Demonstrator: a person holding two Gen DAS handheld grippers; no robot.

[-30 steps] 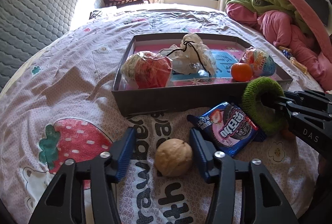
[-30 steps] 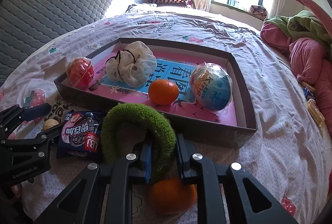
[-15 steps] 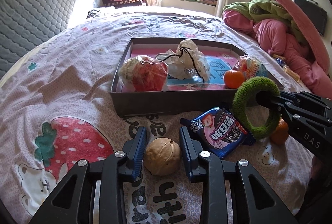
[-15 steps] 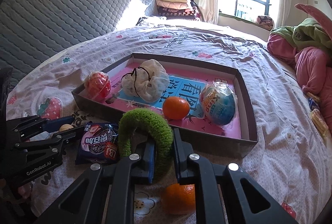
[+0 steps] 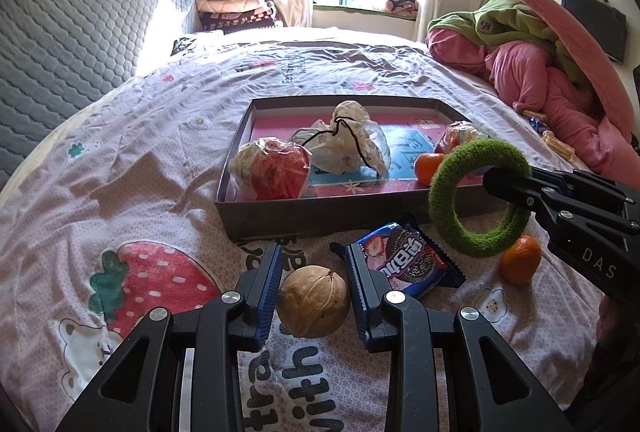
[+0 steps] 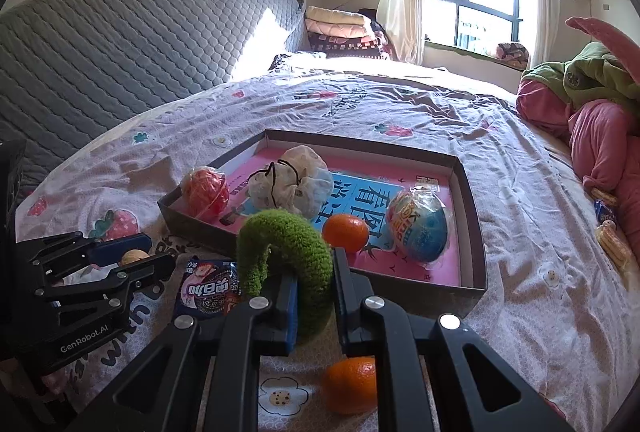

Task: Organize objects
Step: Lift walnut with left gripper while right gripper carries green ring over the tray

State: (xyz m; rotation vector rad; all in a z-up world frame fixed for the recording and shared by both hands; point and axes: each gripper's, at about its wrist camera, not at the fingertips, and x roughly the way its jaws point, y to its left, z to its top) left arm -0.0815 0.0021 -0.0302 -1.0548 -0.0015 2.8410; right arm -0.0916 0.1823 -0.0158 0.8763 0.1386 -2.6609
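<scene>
We closed our left gripper [image 5: 313, 290] on the walnut [image 5: 313, 301]; right gripper [image 6: 314, 298] has raised the green ring [image 6: 286, 256] off the bedsheet [image 5: 120, 172].

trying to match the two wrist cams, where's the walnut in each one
Left wrist view: the walnut sits low centre, between the left claw's fingers.
Right wrist view: the walnut is small at the left edge, peeking between the same claw's fingers.
Shared landmark: the cookie packet, lying beside it.
</scene>
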